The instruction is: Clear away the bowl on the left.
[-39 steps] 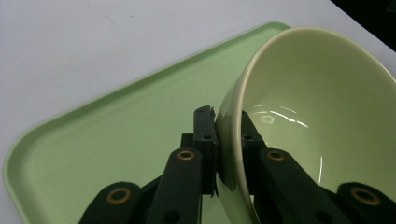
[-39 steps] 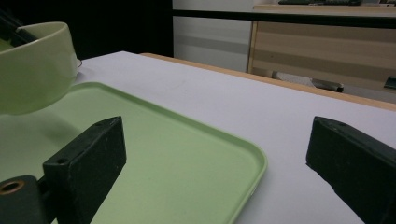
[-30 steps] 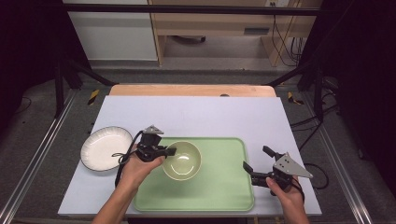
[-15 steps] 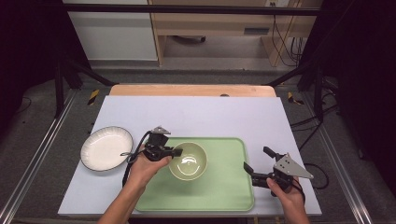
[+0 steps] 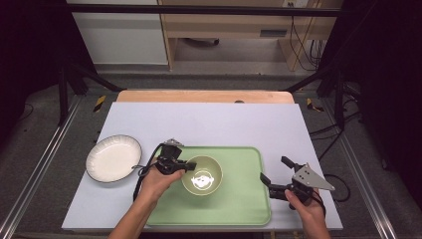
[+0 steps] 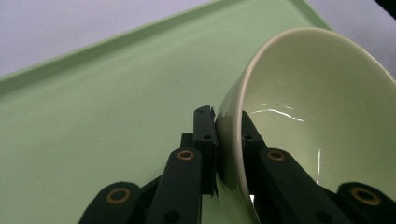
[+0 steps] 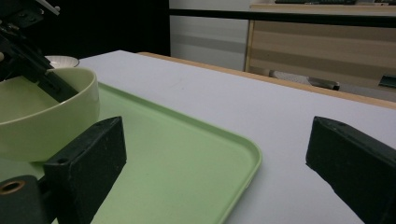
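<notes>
Pale green ceramic bowl on the green tray, left of tray centre in the high view; glossy inside, light glare on the bottom; rim pinched by the left gripper, one jaw inside the wall, one outside, clamped on the rim at the bowl's left side; same grip close up in the left gripper view, bowl wall between the two black jaws, tray floor beyond; cannot tell whether bowl base touches the tray or sits just clear of it.

Left hand wrapped round the gripper body, forearm in from the bottom edge; cable looped off its left side.

Right gripper at the tray's right edge, jaws spread wide, gripping nothing; grey three-cornered plate on top; right hand behind it. Right gripper view: jaws far apart, tray corner between them, bowl at far left with the left gripper reaching into it.

White plate on the table left of the tray, apart from it; table top pale grey-white, wooden strip along the far edge.
</notes>
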`<action>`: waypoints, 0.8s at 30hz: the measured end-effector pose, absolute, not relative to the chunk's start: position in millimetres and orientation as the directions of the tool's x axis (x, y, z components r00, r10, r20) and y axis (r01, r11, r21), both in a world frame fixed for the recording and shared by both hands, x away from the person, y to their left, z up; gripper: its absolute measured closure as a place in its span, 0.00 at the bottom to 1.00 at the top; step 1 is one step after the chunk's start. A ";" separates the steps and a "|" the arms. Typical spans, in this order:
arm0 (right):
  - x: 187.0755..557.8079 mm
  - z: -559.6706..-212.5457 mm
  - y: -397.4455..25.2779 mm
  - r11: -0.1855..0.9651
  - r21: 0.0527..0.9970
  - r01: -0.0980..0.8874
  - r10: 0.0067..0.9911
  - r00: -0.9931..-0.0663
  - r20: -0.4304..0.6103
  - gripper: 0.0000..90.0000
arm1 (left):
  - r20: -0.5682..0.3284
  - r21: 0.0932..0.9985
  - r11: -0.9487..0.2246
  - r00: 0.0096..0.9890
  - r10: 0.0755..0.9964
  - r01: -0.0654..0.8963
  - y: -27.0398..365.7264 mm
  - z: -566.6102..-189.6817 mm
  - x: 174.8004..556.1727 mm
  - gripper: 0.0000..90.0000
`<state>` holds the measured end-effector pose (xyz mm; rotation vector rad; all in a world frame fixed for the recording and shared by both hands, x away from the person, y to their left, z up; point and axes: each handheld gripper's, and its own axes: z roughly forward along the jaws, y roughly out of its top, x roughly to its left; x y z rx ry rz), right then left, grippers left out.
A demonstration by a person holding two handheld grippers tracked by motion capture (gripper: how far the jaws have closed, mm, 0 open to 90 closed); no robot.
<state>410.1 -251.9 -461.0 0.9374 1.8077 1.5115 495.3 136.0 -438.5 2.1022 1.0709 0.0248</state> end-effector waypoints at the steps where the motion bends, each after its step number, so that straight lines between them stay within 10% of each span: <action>1: 410.0 -461.1 -251.9 0.104 0.985 0.141 0.820 -0.573 -0.005 0.06 | -0.295 0.634 -0.363 0.648 0.702 0.682 136.0 -438.4 494.9 0.92; 24: 411.0 -461.7 -252.3 0.107 0.984 0.144 0.815 -0.579 -0.004 0.06 | -0.316 0.607 -0.371 0.642 0.699 0.703 137.8 -445.8 497.3 0.92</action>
